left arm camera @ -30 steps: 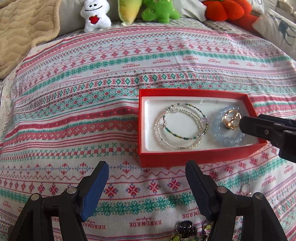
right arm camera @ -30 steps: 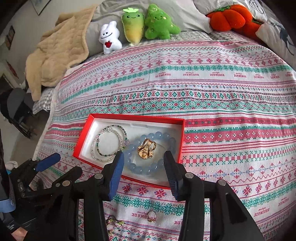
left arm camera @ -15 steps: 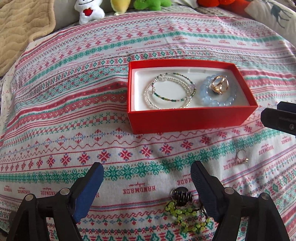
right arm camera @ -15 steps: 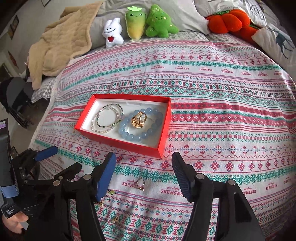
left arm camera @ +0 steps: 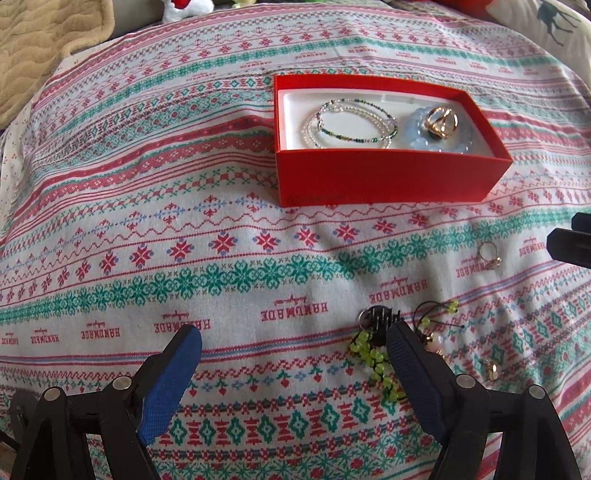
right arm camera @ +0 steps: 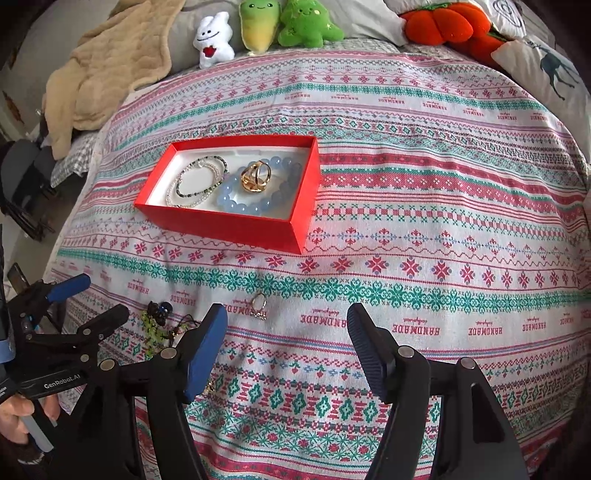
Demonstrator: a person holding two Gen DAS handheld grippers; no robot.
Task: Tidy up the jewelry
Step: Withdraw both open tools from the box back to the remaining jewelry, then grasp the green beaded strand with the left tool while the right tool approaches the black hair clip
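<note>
A red box [left arm camera: 388, 177] [right arm camera: 221, 221] on the patterned bedspread holds thin beaded bracelets [left arm camera: 351, 123] [right arm camera: 195, 181], a pale blue bead bracelet [left arm camera: 460, 142] [right arm camera: 236, 205] and a gold clip [left arm camera: 441, 122] [right arm camera: 256, 177]. Loose on the cloth lie a small ring [left arm camera: 489, 253] [right arm camera: 258, 304], a green bead bracelet with a dark clip [left arm camera: 373, 350] [right arm camera: 157, 321] and small gold pieces [left arm camera: 491, 369]. My left gripper [left arm camera: 293, 365] [right arm camera: 88, 299] is open and empty, its right finger beside the green beads. My right gripper [right arm camera: 288, 343] is open and empty, near the ring.
Plush toys [right arm camera: 258, 29], an orange plush [right arm camera: 443, 22] and a deer-print pillow [right arm camera: 550, 70] line the far edge of the bed. A beige blanket [right arm camera: 103, 70] lies at the far left. The bed's left edge drops to the floor.
Both grippers have pulled back from the box toward me. The right gripper left the gold clip inside the blue bracelet. The loose jewelry in front has come into view.
</note>
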